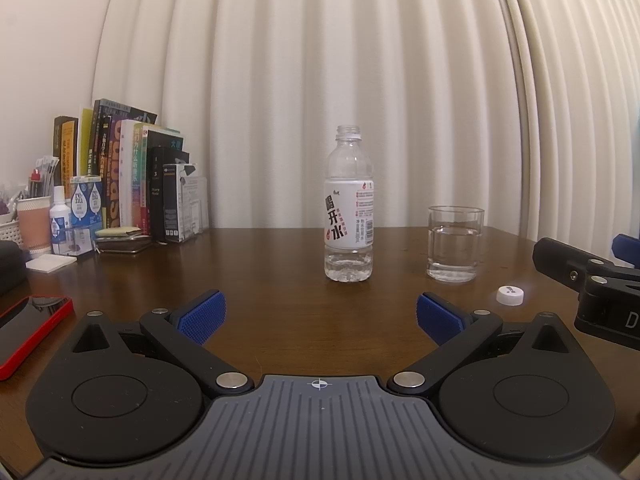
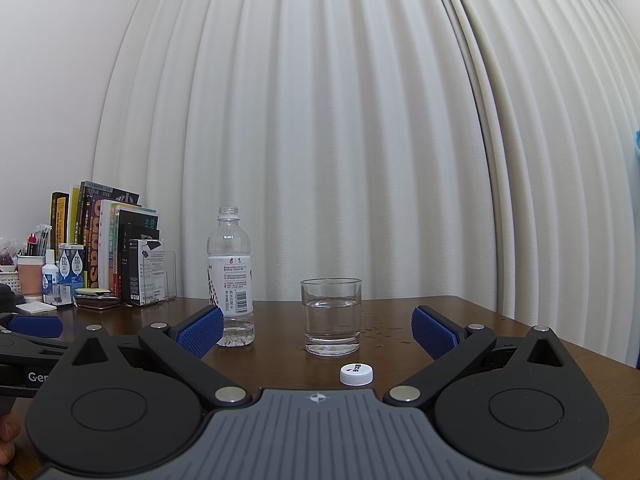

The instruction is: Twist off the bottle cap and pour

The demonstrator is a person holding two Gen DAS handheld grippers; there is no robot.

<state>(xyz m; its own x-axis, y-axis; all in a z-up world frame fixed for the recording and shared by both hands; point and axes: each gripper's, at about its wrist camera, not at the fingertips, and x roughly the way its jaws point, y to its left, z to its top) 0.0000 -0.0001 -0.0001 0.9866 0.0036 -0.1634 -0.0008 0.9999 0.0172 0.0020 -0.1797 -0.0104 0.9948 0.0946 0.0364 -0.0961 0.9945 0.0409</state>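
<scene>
Both ribbed blue-padded tongs [image 1: 320, 314] [image 2: 318, 330] gape empty before round white cap [image 2: 356, 373], uncapped plastic bottle [image 1: 349, 208], glass [image 2: 331, 316].

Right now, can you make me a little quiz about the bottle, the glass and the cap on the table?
1. True or false: the cap is off the bottle.
2. Which holds more water: A) the bottle, B) the glass, C) neither holds any?
3. Fill in: the cap lies on the table in ____ of the glass, nearer the camera.

Key:
1. True; the bottle's neck is open and the cap lies on the wood.
2. B; the glass is about half full, the bottle has only a little at the bottom.
3. front
</scene>
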